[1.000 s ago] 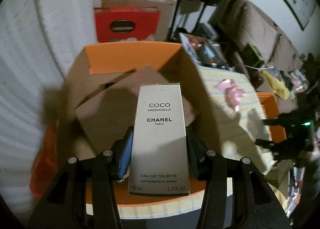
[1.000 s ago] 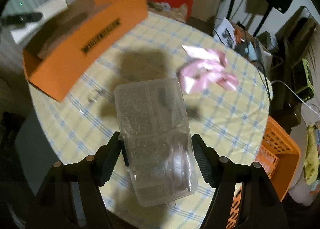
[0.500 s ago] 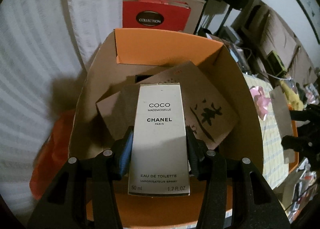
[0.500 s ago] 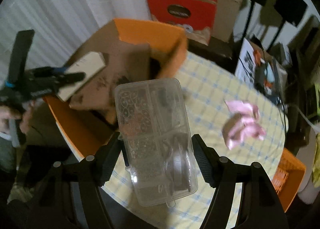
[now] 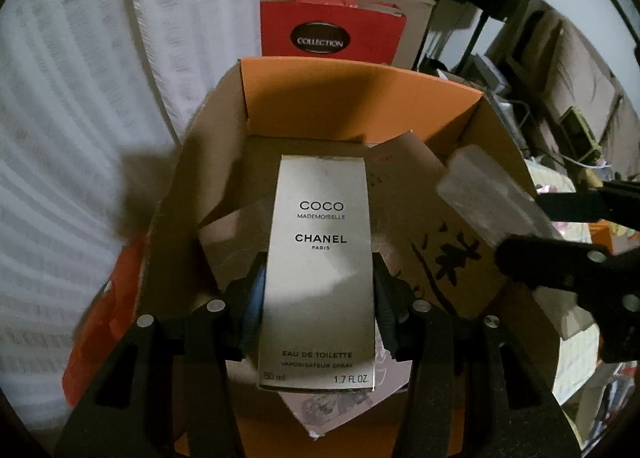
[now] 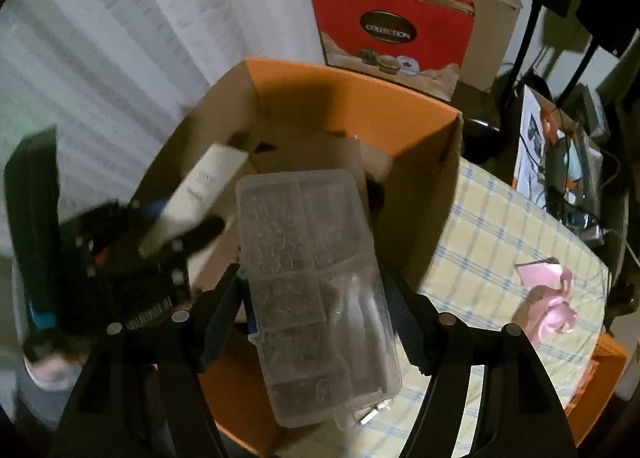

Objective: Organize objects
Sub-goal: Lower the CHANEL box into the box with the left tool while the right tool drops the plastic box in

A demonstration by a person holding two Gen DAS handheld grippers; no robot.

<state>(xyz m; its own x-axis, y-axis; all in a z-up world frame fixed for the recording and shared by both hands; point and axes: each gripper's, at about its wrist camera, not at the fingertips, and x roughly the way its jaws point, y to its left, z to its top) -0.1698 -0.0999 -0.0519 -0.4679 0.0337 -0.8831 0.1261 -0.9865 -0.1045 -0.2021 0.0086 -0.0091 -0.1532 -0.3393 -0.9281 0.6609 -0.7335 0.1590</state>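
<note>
Over the orange box (image 5: 360, 90), the left gripper (image 5: 318, 298) is clasping a perfume carton (image 5: 320, 258), holding it above the cardboard pieces (image 5: 432, 226) lying inside; just right of it, still above the box, the right gripper (image 6: 316, 298) is gripping a clear case (image 6: 316, 290), while a pink ribbon (image 6: 548, 298) is lying on the checked cloth (image 6: 492, 226) right of the box

A cream Chanel perfume box (image 5: 320, 270) stands lengthwise between the left fingers (image 5: 252, 306); a clear compartment case (image 6: 316, 290) lies clamped between the right fingers (image 6: 412, 322), both above an open orange carton (image 5: 360, 98).
</note>
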